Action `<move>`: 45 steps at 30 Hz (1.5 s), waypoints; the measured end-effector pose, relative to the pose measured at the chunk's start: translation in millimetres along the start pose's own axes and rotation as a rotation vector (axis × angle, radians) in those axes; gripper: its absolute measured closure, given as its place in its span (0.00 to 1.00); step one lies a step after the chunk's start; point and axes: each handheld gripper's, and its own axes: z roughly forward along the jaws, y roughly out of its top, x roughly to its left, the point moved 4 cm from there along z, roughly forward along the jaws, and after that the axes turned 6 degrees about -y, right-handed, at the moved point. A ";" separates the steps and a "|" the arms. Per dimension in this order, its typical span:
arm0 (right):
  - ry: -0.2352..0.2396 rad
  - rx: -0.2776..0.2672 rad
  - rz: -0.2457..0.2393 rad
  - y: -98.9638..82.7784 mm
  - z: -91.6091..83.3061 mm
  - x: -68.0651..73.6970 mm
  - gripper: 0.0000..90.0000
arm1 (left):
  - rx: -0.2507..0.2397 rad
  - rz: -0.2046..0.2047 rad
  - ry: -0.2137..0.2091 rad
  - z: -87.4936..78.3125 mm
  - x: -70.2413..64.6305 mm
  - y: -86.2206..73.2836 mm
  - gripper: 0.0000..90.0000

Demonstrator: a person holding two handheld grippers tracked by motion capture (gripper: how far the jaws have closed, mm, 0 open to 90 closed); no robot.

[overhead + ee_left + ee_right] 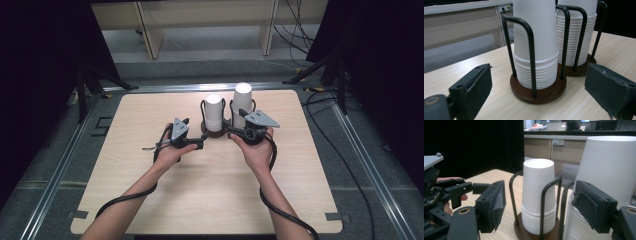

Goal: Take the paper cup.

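- My left gripper hangs wide before the shorter paper-cup stack, nothing held.
- My right gripper (pads apart) frames the taller stack, not pressing.

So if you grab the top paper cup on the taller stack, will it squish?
Probably, if squeezed hard: the top cup looks like thin paper. It likely weighs very little. It sits nested on the taller stack, so it may stick and lift a second cup; the wire holder should stop tipping.

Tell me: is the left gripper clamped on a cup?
No, the left gripper stands open in front of the cup stack, touching nothing.
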 end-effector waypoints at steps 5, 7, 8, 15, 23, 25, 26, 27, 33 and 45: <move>-0.011 0.002 -0.012 6.3 11.6 2.7 0.30 | 0.015 0.007 0.004 13.0 0.1 1.5 0.09; -0.013 0.000 -0.027 10.1 17.5 3.9 0.30 | 0.022 0.008 0.000 18.0 0.0 2.1 0.10; -0.005 0.005 -0.012 11.0 19.9 5.9 0.30 | 0.022 0.002 -0.005 22.4 -0.7 2.3 0.10; 0.008 0.005 -0.016 20.2 40.0 9.5 0.30 | 0.048 -0.009 -0.016 37.8 -1.2 -1.5 0.12; -0.025 0.031 -0.061 23.7 60.7 10.3 0.31 | 0.082 -0.056 -0.014 49.2 1.6 -8.1 0.16; -0.018 0.040 -0.045 23.6 65.8 11.4 0.31 | 0.080 -0.068 -0.020 51.8 2.0 -8.5 0.16; -0.031 0.034 -0.073 24.3 68.4 8.9 0.31 | 0.083 -0.080 -0.018 52.7 2.3 -8.7 0.17; -0.026 0.043 -0.063 23.7 71.8 9.4 0.31 | 0.076 -0.085 -0.013 54.0 2.8 -9.0 0.17; -0.034 0.060 -0.083 23.9 84.0 8.5 0.31 | 0.096 -0.078 -0.009 58.3 4.2 -12.0 0.19; -0.065 0.078 -0.113 20.6 90.7 8.4 0.32 | 0.107 -0.076 -0.010 65.2 2.0 -11.6 0.21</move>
